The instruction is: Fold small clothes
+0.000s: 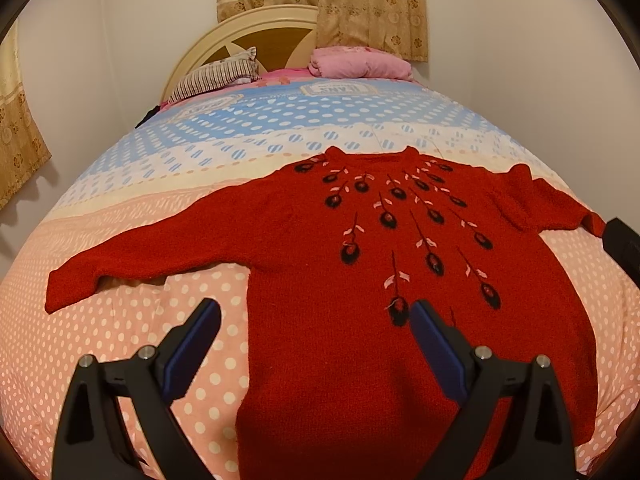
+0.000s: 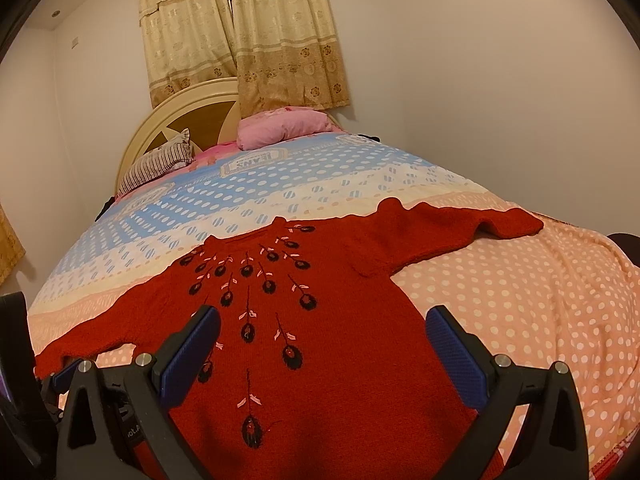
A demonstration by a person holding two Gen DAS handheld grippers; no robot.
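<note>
A red knitted sweater (image 1: 320, 248) with black and pink flower embroidery lies flat, front up, on the bed, sleeves spread to both sides. It also shows in the right wrist view (image 2: 320, 320). My left gripper (image 1: 316, 320) is open and empty, hovering over the sweater's lower left side. My right gripper (image 2: 324, 324) is open and empty, hovering over the sweater's lower right part. The left sleeve (image 1: 140, 252) reaches out to the left. The right sleeve (image 2: 460, 224) lies partly bunched toward the right.
The bed has a polka-dot cover (image 1: 120, 340), pink near me and blue further away. A striped pillow (image 1: 216, 76) and a pink pillow (image 1: 360, 62) lie by the headboard (image 1: 248, 32). Curtains (image 2: 240, 32) hang behind. Walls stand on both sides.
</note>
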